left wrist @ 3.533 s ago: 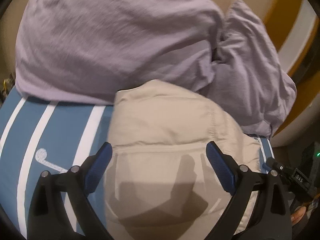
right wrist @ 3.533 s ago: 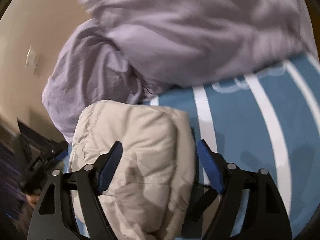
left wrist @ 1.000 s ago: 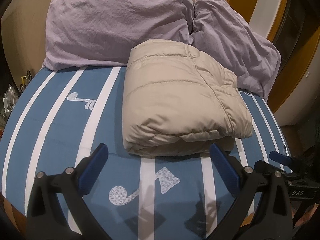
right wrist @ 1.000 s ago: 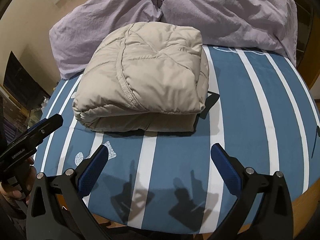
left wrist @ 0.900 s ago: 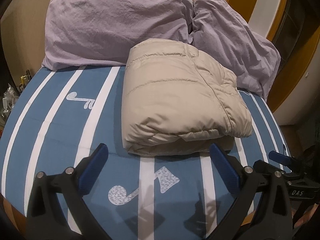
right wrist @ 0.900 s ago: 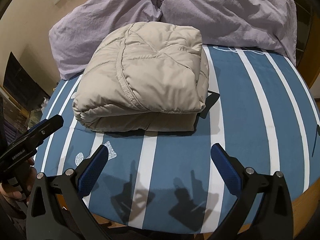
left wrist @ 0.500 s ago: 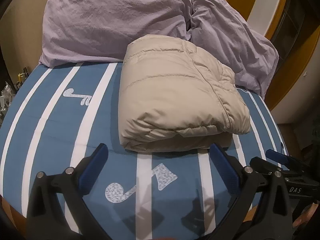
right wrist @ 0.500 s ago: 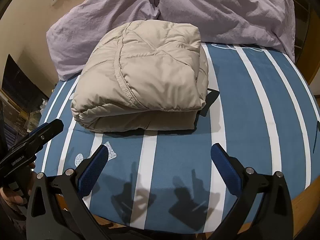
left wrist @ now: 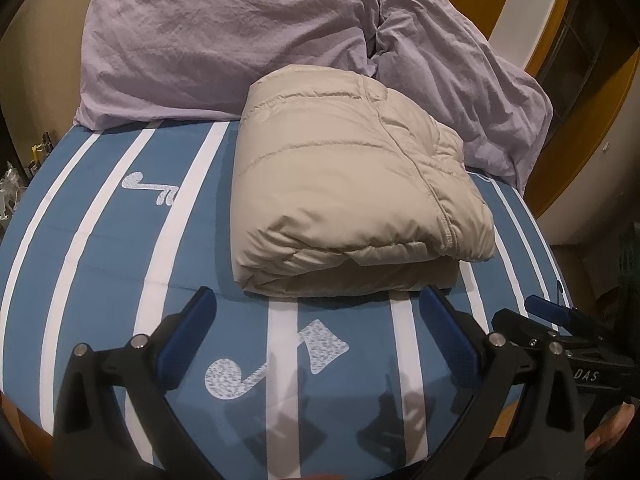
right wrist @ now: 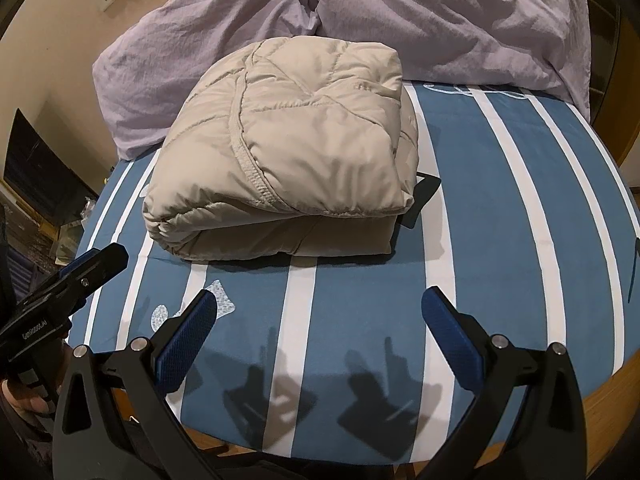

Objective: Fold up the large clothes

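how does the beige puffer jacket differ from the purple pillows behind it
The beige puffer jacket is folded into a compact, quilted bundle with stitched seams; the purple pillows are loose, wrinkled and unquilted. The jacket lies flat on the striped bedsheet; the pillows lean up at the head of the bed. Both are soft and padded, and no gripper touches either.

A folded beige jacket [left wrist: 352, 184] lies on a blue striped sheet [left wrist: 120, 248], its far edge touching two lilac pillows [left wrist: 224, 40]. The left gripper [left wrist: 320, 320] hovers near the jacket's front edge, jaws wide apart and empty. The right gripper [left wrist: 560, 316] shows at the right edge, a hand [left wrist: 612, 428] below it.
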A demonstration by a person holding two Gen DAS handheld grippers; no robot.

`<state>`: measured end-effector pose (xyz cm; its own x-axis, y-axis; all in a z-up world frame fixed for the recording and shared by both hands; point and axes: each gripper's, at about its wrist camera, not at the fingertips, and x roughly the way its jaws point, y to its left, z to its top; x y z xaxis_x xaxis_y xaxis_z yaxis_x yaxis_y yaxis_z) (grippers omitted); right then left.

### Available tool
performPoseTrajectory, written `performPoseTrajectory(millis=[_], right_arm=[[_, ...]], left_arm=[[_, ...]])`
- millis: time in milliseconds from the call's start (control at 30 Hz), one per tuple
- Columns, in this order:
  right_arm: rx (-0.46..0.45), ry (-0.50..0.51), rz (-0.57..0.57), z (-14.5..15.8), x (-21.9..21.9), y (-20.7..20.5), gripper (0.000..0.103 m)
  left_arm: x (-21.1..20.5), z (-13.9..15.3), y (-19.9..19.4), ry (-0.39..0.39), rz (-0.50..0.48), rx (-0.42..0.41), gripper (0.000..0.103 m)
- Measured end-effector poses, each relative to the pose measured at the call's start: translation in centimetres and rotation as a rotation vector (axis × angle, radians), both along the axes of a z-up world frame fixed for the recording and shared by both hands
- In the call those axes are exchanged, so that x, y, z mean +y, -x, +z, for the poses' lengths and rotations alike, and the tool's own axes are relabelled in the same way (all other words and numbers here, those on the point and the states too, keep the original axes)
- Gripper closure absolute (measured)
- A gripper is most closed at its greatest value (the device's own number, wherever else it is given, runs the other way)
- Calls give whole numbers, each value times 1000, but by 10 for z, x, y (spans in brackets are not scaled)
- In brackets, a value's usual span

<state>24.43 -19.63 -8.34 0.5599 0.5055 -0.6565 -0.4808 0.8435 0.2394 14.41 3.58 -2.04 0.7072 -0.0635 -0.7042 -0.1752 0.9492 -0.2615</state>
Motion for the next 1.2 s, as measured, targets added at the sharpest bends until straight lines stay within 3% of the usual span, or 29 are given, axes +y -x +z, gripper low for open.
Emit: performPoseTrajectory(millis=[1200], right_arm=[[-1, -7, 9, -1, -6, 4, 1]], left_arm=[[-12, -3, 3, -3, -7, 19, 2]])
